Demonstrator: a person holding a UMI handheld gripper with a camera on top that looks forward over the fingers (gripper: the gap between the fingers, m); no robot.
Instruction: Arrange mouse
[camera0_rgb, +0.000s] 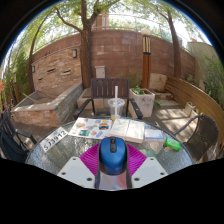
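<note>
A blue computer mouse (112, 157) with a dark scroll wheel sits between my gripper's (112, 160) two fingers. The magenta pads (92, 158) press against both its sides, so the gripper is shut on it. The mouse is held above a round glass table (60, 153), near its front edge. Its underside is hidden.
On the table beyond the mouse lie papers and a paint palette (88, 126), a clear cup with a straw (117, 106), a clear plastic box (152, 139) and a small keypad-like item (53, 136). Chairs, a bench and a brick wall stand behind.
</note>
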